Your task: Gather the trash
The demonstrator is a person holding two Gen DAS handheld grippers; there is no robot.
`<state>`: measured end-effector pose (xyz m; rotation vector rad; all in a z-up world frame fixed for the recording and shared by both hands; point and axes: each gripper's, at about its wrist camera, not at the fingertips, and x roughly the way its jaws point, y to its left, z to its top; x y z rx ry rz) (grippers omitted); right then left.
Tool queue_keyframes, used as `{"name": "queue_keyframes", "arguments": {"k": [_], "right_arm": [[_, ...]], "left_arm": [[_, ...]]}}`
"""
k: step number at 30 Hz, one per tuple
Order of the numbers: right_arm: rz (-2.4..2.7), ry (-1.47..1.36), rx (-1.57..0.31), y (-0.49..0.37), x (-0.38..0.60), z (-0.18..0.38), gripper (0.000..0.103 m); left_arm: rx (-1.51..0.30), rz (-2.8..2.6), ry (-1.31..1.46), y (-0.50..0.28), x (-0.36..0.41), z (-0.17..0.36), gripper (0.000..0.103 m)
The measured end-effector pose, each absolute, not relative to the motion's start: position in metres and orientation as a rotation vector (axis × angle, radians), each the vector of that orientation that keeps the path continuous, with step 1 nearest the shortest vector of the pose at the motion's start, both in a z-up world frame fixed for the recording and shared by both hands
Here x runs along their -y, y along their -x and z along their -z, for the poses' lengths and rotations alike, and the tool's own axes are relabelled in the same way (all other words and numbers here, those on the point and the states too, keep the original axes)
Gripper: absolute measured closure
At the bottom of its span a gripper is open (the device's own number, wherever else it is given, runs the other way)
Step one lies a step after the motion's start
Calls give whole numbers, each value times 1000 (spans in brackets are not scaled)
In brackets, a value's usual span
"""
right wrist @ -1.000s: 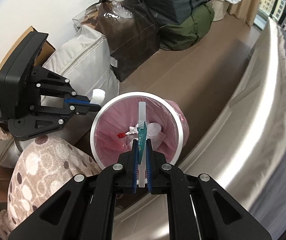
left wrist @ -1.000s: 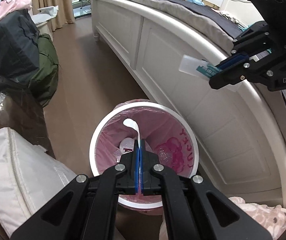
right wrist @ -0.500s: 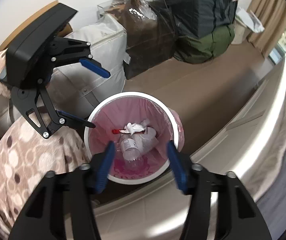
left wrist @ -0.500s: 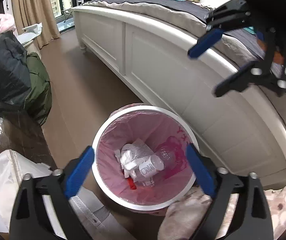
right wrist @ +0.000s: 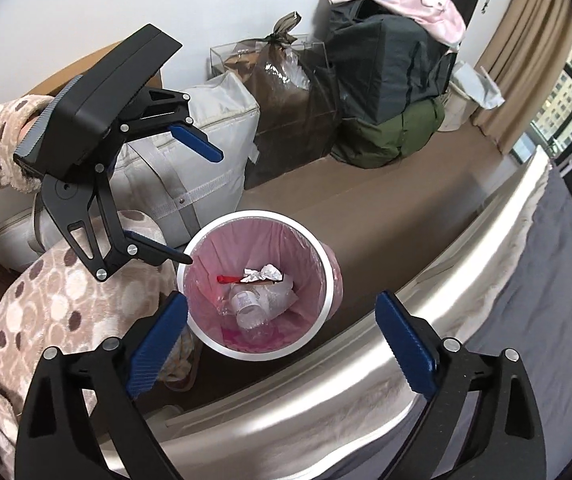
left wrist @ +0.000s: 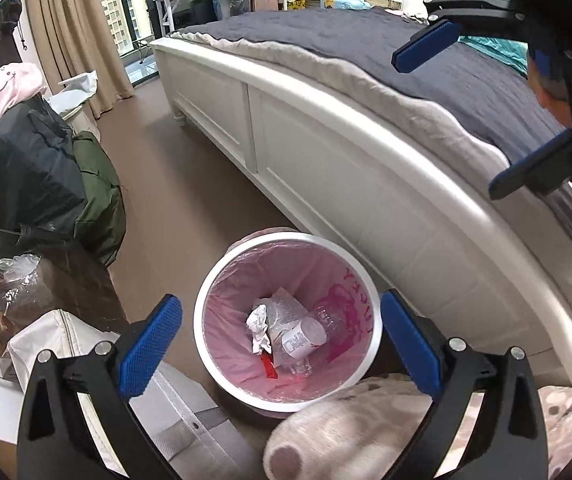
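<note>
Compared with one second ago, the white strip is no longer held by the left gripper (left wrist: 282, 342), spread wide at lower frame. The trash now lies in the bin (left wrist: 206, 332), lower centre. The right gripper (right wrist: 282, 342) is likewise wide and emptied; this deposit is judged complete.

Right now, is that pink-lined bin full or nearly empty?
Nearly empty. The trash bin holds only a few items on its bottom: a clear bottle, crumpled paper, a red scrap. Most of its pink liner shows bare.
</note>
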<state>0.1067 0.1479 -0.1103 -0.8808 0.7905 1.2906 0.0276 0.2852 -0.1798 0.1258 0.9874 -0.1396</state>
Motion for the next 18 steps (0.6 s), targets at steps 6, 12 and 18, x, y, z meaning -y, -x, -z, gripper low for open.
{"name": "queue_keyframes", "arguments": {"k": [6,12,18], "right_arm": [[-1258,838,-776,-101,-137,98,10],[-1228,760,-782,-95,-113,89,7],[-1154,662,-819,-93,-91,82,7]], "left_arm": [[-982,66,-92,-19,-282,161,5],[-985,3,7,-10,-279,139,5],[-1002,-58,20,-2,-265,124,5]]}}
